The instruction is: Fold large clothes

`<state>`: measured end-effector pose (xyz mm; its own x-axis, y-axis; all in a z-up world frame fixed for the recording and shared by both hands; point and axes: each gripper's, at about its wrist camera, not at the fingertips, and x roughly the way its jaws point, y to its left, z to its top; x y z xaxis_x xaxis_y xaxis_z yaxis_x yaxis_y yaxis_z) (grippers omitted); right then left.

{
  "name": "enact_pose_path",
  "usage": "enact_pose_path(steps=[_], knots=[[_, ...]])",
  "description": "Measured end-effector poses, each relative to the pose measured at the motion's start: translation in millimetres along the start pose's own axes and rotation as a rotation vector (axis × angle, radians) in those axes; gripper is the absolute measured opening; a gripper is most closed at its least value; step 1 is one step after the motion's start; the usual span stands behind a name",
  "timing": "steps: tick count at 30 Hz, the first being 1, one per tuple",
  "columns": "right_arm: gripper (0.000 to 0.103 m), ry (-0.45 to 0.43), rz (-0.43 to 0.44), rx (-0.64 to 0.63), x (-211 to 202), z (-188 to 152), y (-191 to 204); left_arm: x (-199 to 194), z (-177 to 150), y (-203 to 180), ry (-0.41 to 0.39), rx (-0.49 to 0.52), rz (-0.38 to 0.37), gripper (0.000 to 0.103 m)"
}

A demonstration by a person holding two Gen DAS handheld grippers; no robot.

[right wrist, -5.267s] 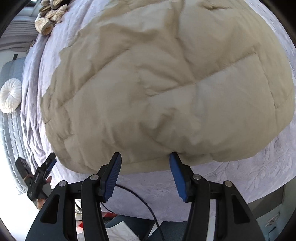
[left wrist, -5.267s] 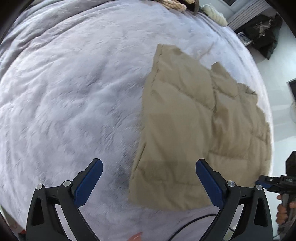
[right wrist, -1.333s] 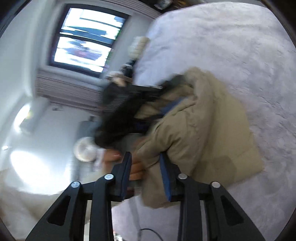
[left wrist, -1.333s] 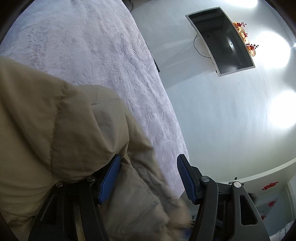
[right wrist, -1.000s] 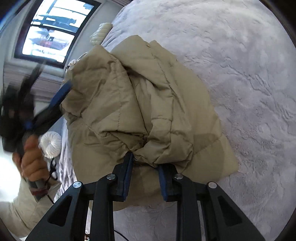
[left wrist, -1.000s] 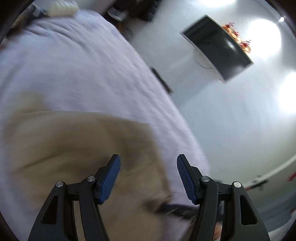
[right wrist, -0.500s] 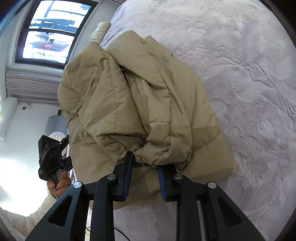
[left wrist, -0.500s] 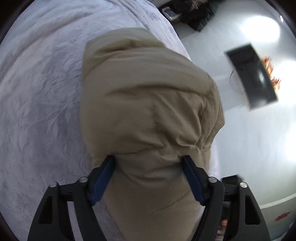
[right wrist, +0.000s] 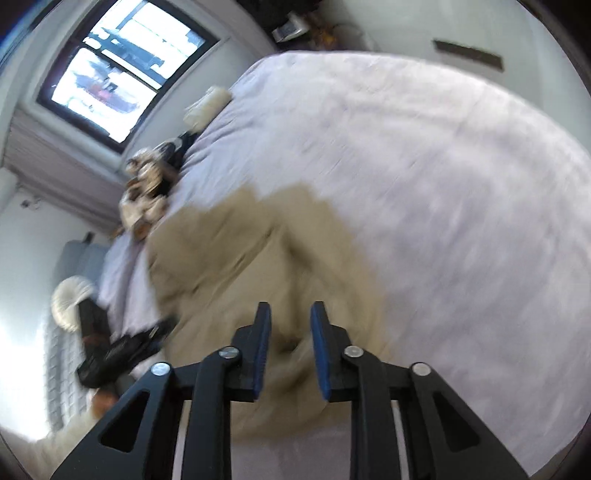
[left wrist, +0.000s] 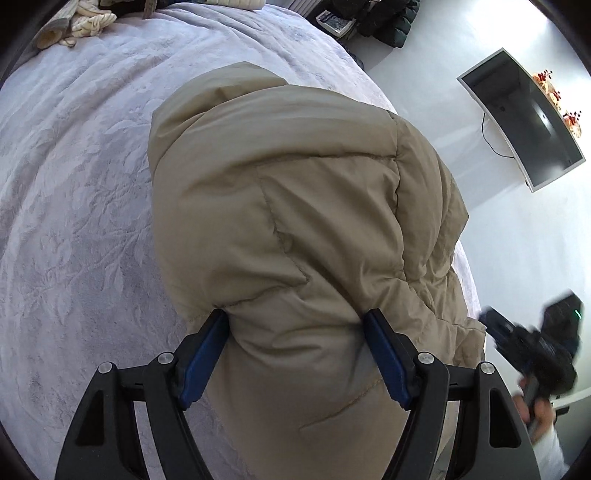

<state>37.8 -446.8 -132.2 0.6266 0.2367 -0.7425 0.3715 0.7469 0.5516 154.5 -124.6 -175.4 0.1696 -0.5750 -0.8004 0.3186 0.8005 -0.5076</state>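
A tan quilted jacket [left wrist: 295,229] lies bunched in a thick folded mound on the bed [left wrist: 74,221], close to the bed's right edge as the left wrist view shows it, with the pale lilac embossed bedspread bare all along its other side. The left gripper [left wrist: 295,343] stands wide, and a puffy fold of the jacket bulges between its blue pads [left wrist: 201,356]; both pads touch the fabric at the sides of the fold, so the gripper is clamped on a broad roll of the jacket.

In the right wrist view, which is blurred, the right gripper [right wrist: 290,347] has its jaws narrow and closing. The jacket [right wrist: 236,258] lies beneath and beyond the fingers, and whether cloth is pinched between the pads cannot be told through the blur. Seen from the left wrist, the right gripper [left wrist: 532,350] is a dark smear off the bed's right edge, just beside the jacket's lower corner.

At the bed's far end sits a heap of cream knitted things [left wrist: 74,22]. A dark screen [left wrist: 524,122] hangs on the white wall past the right edge.
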Motion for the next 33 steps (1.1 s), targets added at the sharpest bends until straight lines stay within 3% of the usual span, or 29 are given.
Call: enact_pose_path(steps=[3,7,10,13,14,16,17,18,20,24,29,33], knots=[[0.015,0.114,0.021,0.036,42.5,16.4,-14.5,-3.1,1.5,-1.2,-0.005,0.005,0.003,0.075],[0.013,0.282,0.083,0.061,115.7,12.9,-35.5,3.4,2.2,-10.7,-0.016,0.031,0.042,0.076],[0.012,0.296,0.101,0.088,122.8,16.5,-45.5,8.3,1.9,-22.0,-0.008,0.043,0.103,0.076],[0.015,0.273,0.040,0.045,103.0,22.5,-43.7,7.8,-0.8,-31.0,-0.004,0.064,0.136,0.076],[0.021,0.262,0.028,0.037,95.6,24.7,-42.6,7.5,-1.6,-32.7,-0.002,0.069,0.145,0.076],[0.056,0.218,0.022,0.023,71.5,32.5,-41.0,6.5,-1.5,-32.7,0.000,0.066,0.150,0.076],[0.084,0.192,0.016,0.009,60.5,36.9,-39.3,6.1,-1.6,-32.6,0.002,0.065,0.153,0.076],[0.094,0.177,0.015,-0.002,54.5,39.1,-36.5,5.5,-2.0,-33.2,0.003,0.066,0.156,0.076],[0.102,0.180,0.045,-0.025,42.7,47.8,-28.9,5.4,-3.5,-35.8,0.003,0.075,0.167,0.076],[0.103,0.266,0.064,-0.068,50.2,56.6,-6.1,7.1,-1.3,-39.3,0.007,0.079,0.195,0.076],[0.103,0.385,-0.073,-0.258,84.0,68.7,38.5,6.3,-1.8,-41.0,0.004,0.070,0.205,0.076],[0.103,0.497,-0.126,-0.297,122.0,70.5,35.8,4.4,-2.3,-39.3,-0.001,0.061,0.202,0.076]])
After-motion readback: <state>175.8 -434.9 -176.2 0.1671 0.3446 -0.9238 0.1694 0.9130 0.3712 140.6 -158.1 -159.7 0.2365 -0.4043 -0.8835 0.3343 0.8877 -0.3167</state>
